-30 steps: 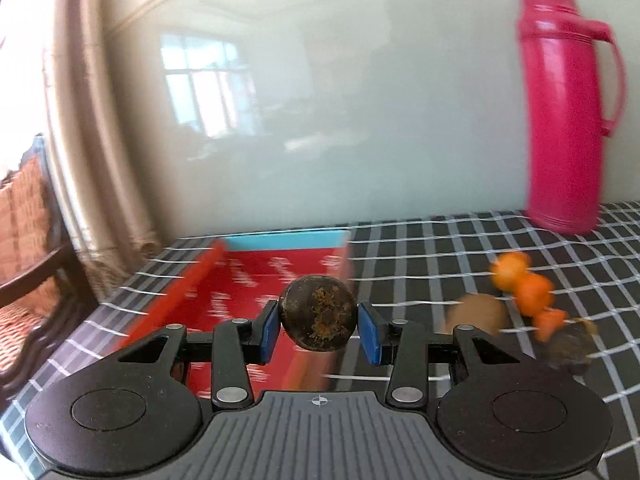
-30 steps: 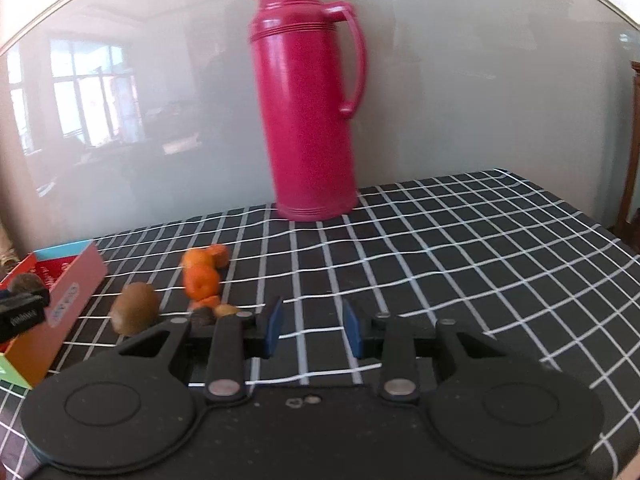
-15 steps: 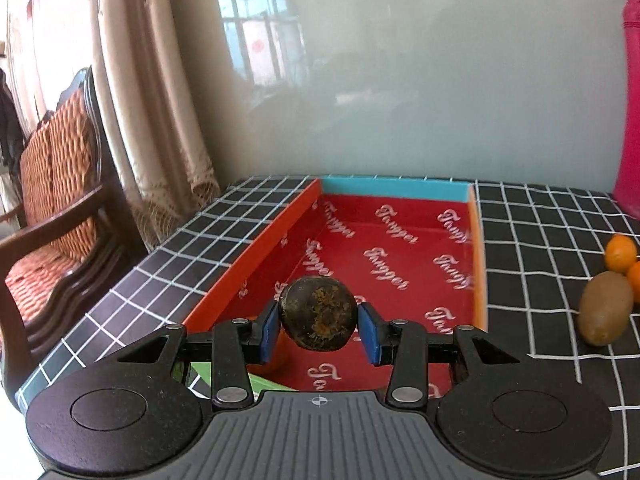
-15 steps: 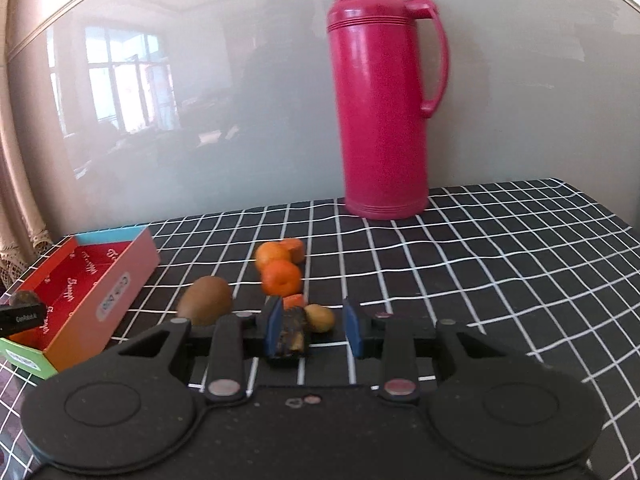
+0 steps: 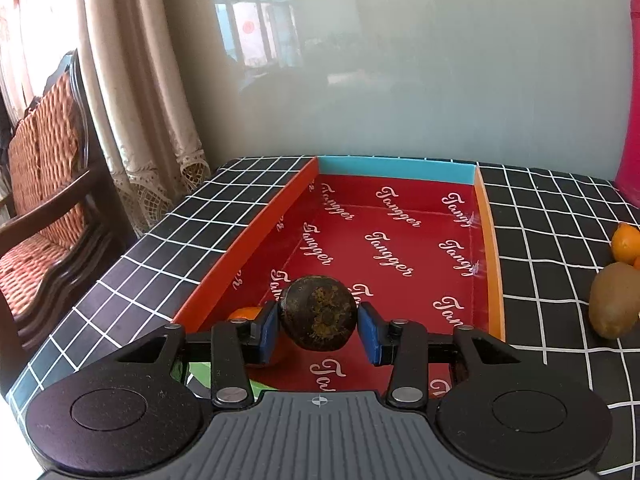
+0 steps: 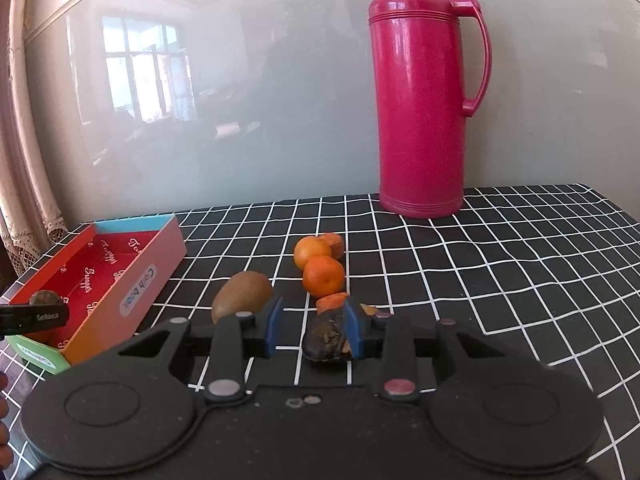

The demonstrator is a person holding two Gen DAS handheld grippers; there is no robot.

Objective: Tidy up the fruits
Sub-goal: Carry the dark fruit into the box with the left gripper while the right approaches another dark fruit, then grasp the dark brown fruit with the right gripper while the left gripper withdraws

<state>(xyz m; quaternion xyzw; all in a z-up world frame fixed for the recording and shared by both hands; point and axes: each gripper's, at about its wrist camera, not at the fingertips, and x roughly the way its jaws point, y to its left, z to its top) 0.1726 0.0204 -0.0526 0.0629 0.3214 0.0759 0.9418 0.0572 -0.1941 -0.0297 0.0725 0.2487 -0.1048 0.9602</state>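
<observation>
Checked tablecloth (image 6: 500,280), red box (image 5: 400,240) at left.
Left gripper (image 5: 318,330) held dark round fruit (image 5: 318,314) over box; right gripper (image 6: 312,326) gaped wide around dark fruit (image 6: 326,336) near kiwi (image 6: 242,294).

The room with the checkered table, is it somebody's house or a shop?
Most likely somebody's house, a living or dining room. A cushioned wooden chair and a lace-edged curtain stand beside the table, and a pink thermos sits on its checkered cloth near loose fruit.
</observation>
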